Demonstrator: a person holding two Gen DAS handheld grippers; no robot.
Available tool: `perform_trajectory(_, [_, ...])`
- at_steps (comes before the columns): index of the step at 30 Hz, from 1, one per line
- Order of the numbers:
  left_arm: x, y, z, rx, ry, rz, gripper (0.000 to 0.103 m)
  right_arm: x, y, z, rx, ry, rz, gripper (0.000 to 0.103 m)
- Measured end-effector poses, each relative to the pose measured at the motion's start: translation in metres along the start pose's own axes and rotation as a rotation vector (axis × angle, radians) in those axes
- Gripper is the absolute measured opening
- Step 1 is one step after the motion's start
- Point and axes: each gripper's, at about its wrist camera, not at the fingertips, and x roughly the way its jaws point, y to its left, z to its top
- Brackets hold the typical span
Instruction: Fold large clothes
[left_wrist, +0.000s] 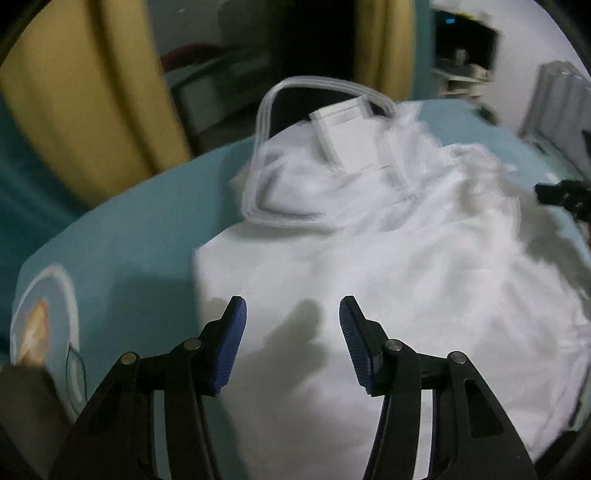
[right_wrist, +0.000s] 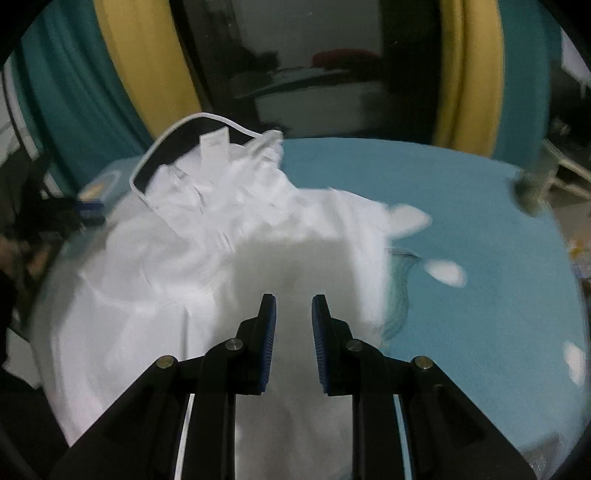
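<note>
A large white garment (left_wrist: 406, 258) lies crumpled on a teal-covered surface (left_wrist: 140, 229). Its piped neckline (left_wrist: 264, 110) and white neck label (left_wrist: 343, 133) are at the far end. My left gripper (left_wrist: 292, 301) hangs just above the garment's near left part, jaws wide open and nothing between the blue pads (left_wrist: 231, 339). In the right wrist view the same garment (right_wrist: 166, 295) fills the left and middle. My right gripper (right_wrist: 293, 297) is over its near edge, jaws a narrow gap apart with no cloth between them. Both views are blurred by motion.
Yellow curtains (right_wrist: 147, 62) and teal curtains (right_wrist: 66, 92) hang behind the surface, around a dark glass pane (right_wrist: 314, 55). Bare teal cover (right_wrist: 461, 221) stretches to the right of the garment. A printed round patch (left_wrist: 44, 325) sits at the surface's left corner. Shelves with clutter (left_wrist: 465, 48) stand far right.
</note>
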Motion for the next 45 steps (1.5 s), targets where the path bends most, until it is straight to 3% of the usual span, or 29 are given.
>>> perform_trajectory(3, [0.026, 0.023, -0.007, -0.056, 0.027, -0.012, 0.056, 0.039, 0.005, 0.018, 0.021, 0.061, 0.063, 0.019])
perform_trajectory(6, [0.036, 0.030, -0.011, -0.083, 0.005, -0.046, 0.053, 0.067, 0.017, 0.025, 0.004, 0.106, 0.104, 0.019])
perform_trajectory(7, [0.036, 0.033, -0.012, -0.086, -0.017, -0.055, 0.035, 0.074, 0.021, 0.027, -0.002, 0.110, 0.129, 0.019])
perform_trajectory(8, [0.036, 0.037, -0.011, -0.090, -0.038, -0.051, 0.024, 0.074, 0.024, 0.028, -0.007, 0.100, 0.142, 0.007])
perform_trajectory(9, [0.036, 0.038, -0.013, -0.101, -0.050, -0.033, 0.013, 0.072, 0.028, 0.030, -0.013, 0.090, 0.153, 0.001])
perform_trajectory(12, [0.033, 0.055, -0.015, -0.170, -0.097, 0.007, 0.007, 0.049, 0.039, 0.037, -0.033, 0.025, 0.140, 0.001])
perform_trajectory(15, [0.026, 0.069, -0.019, -0.210, -0.114, 0.022, 0.007, 0.015, 0.045, 0.042, -0.073, -0.034, 0.072, 0.001])
perform_trajectory(19, [0.026, 0.073, -0.019, -0.225, -0.101, 0.002, 0.011, 0.016, 0.039, 0.040, -0.117, 0.018, -0.013, 0.004])
perform_trajectory(20, [0.026, 0.072, -0.020, -0.223, -0.101, 0.015, 0.012, 0.027, 0.034, 0.038, -0.100, 0.050, -0.049, 0.007])
perform_trajectory(22, [0.024, 0.072, -0.023, -0.228, -0.100, 0.037, 0.022, 0.042, 0.023, 0.039, -0.084, 0.080, -0.060, 0.026])
perform_trajectory(23, [0.024, 0.075, -0.025, -0.237, -0.096, 0.043, 0.023, 0.050, 0.015, 0.038, -0.076, 0.089, -0.058, 0.051])
perform_trajectory(24, [0.025, 0.077, -0.028, -0.245, -0.092, 0.041, 0.024, 0.054, 0.008, 0.037, -0.064, 0.097, -0.060, 0.067])
perform_trajectory(27, [0.022, 0.079, -0.034, -0.246, -0.085, 0.043, 0.024, 0.061, -0.005, 0.032, -0.013, 0.104, -0.011, 0.067])
perform_trajectory(31, [0.014, 0.083, -0.037, -0.257, -0.092, 0.052, 0.026, 0.043, 0.001, 0.020, -0.082, 0.059, 0.061, 0.067])
perform_trajectory(32, [0.013, 0.084, -0.038, -0.264, -0.090, 0.056, 0.026, 0.041, 0.004, 0.015, -0.099, 0.062, 0.083, 0.067])
perform_trajectory(34, [0.012, 0.083, -0.038, -0.261, -0.090, 0.059, 0.026, 0.043, 0.016, 0.008, -0.131, 0.088, 0.105, 0.043])
perform_trajectory(35, [0.012, 0.084, -0.038, -0.255, -0.092, 0.062, 0.026, 0.046, 0.020, 0.005, -0.147, 0.104, 0.097, 0.007])
perform_trajectory(40, [0.008, 0.077, -0.043, -0.230, -0.089, 0.070, 0.026, 0.018, 0.029, 0.002, -0.167, 0.050, 0.024, 0.003])
perform_trajectory(45, [0.012, 0.074, -0.045, -0.217, -0.073, 0.068, 0.026, -0.041, 0.044, 0.007, -0.162, 0.029, 0.042, 0.003])
